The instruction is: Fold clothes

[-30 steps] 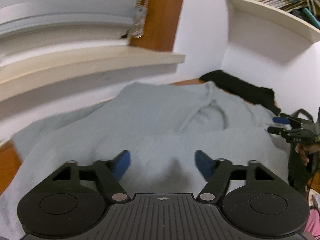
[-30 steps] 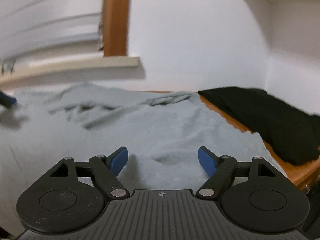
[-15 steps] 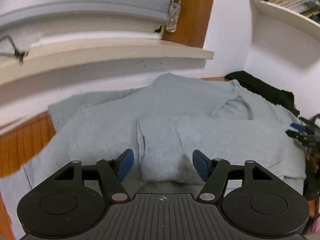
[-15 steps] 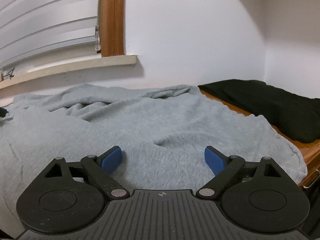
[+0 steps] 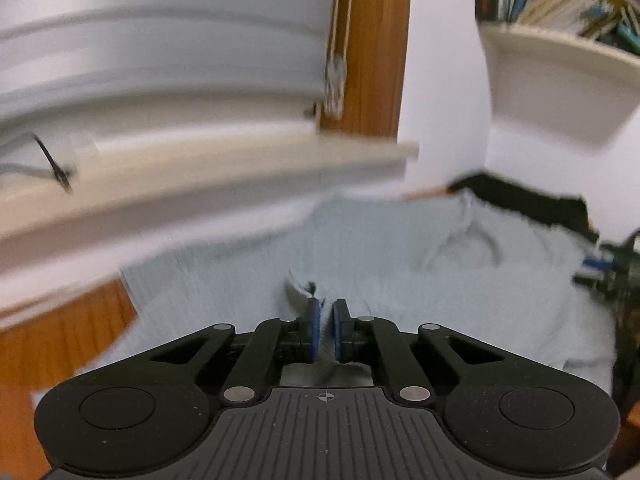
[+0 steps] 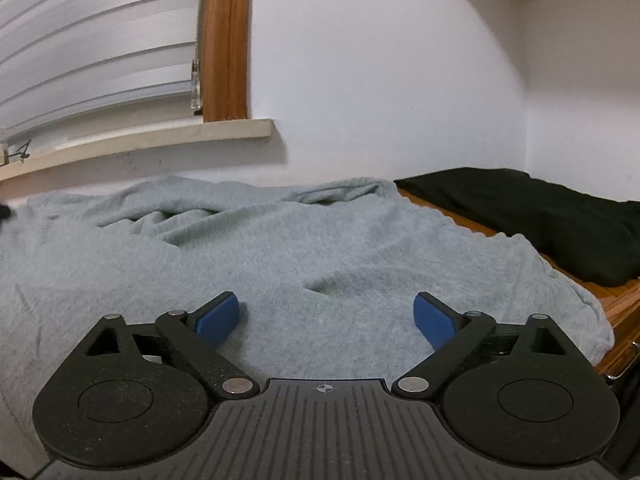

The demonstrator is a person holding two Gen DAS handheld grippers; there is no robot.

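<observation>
Two grippers over a grey sweatshirt (image 6: 304, 248) spread on a wood counter (image 6: 624, 300): left gripper (image 5: 324, 320) pinches a fabric fold, right gripper (image 6: 326, 316) spread wide, empty. Risk – thin pinch w/ quick motion could slip, dropping the fold.

The left gripper (image 5: 324, 320) is seen with its fingers (image 5: 314, 320) drawn nearly together, a fold of grey garment (image 5: 380, 252) pinched between them. The right gripper (image 6: 326, 316) is held low with its fingers (image 6: 218, 316) spread wide (nothing gripped).
</observation>
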